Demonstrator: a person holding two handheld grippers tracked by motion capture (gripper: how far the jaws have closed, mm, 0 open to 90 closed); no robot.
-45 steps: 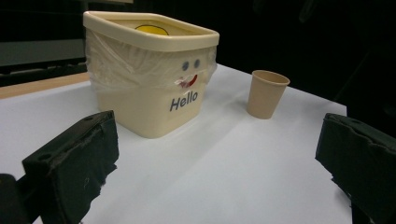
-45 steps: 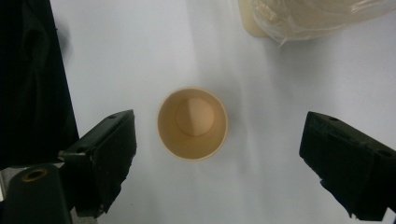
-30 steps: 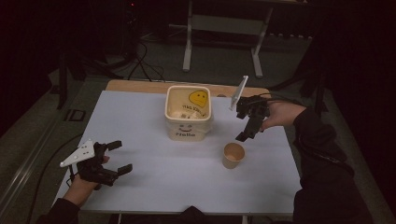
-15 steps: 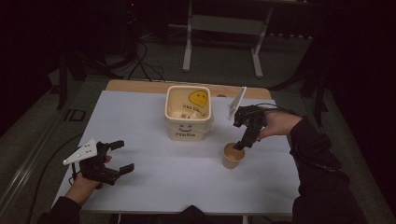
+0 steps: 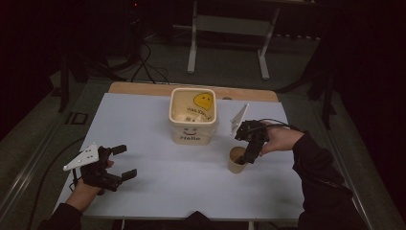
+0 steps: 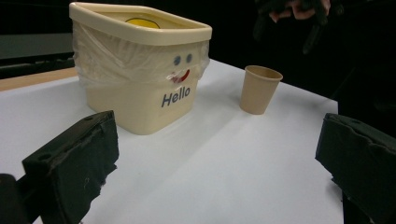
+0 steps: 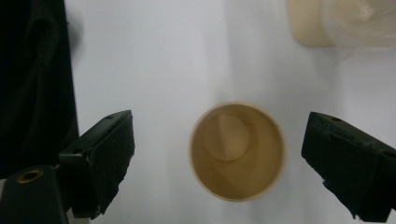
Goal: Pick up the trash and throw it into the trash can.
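A small tan paper cup [image 5: 237, 159] [image 6: 259, 89] [image 7: 236, 150] stands upright and empty on the white table [image 5: 143, 124]. My right gripper [image 5: 249, 154] [image 7: 219, 163] hangs directly over it, pointing down, open, with the cup's mouth between the two jaws and nothing held. A cream tub [image 5: 193, 115] [image 6: 140, 65] lined with clear plastic, printed "Hello" and a smiley face, stands at the table's middle back. My left gripper [image 5: 119, 162] [image 6: 215, 172] rests low at the front left, open and empty, facing the tub and cup.
A corner of the tub [image 7: 341, 21] lies up and right of the cup in the right gripper view. A wooden strip [image 5: 191, 90] edges the table's far side. Beyond it stand a metal frame [image 5: 227, 28] and floor cables.
My right gripper has come forward and down from beside the tub to hang over the paper cup. The left gripper has stayed where it was.
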